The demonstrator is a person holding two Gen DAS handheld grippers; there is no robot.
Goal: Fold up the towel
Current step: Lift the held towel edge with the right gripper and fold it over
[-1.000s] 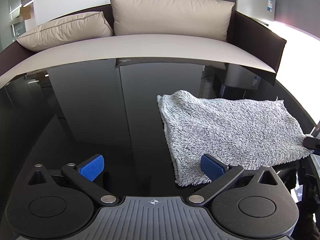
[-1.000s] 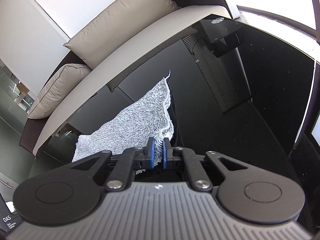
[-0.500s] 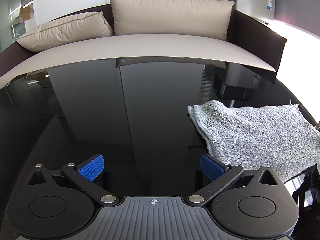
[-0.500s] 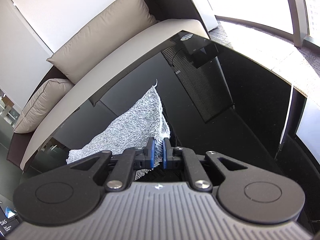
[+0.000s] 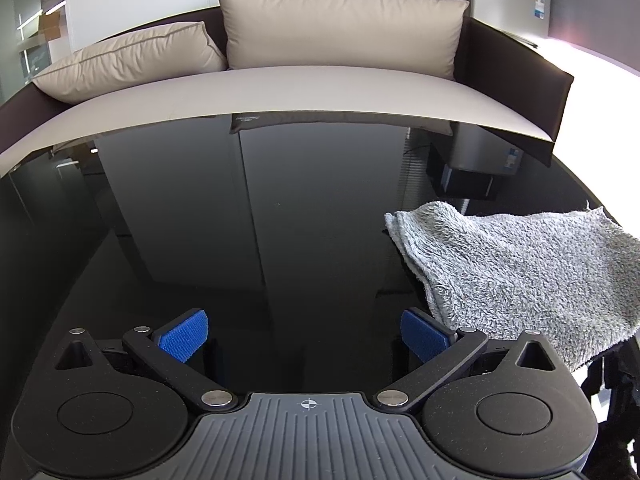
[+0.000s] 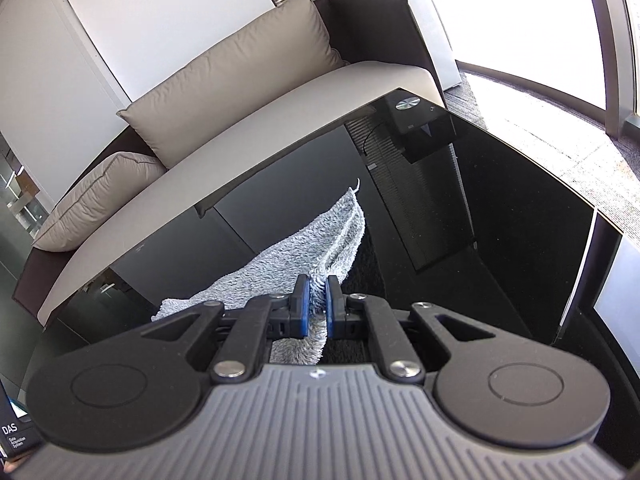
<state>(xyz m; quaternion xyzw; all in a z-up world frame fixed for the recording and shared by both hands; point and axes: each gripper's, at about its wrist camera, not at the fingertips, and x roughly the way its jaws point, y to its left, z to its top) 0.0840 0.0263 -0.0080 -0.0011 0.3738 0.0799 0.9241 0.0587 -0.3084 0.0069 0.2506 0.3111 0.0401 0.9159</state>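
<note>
Right tongs (image 6: 314, 294) clamp the grey towel's edge; left tongs (image 5: 304, 334) gape wide, empty.
The grey towel (image 5: 520, 268) lies folded on the black glass table (image 5: 240, 220), its right side lifted. Best carry that edge low and even. Only the right view shows the pinch; the left view shows the doubled left fold.
</note>
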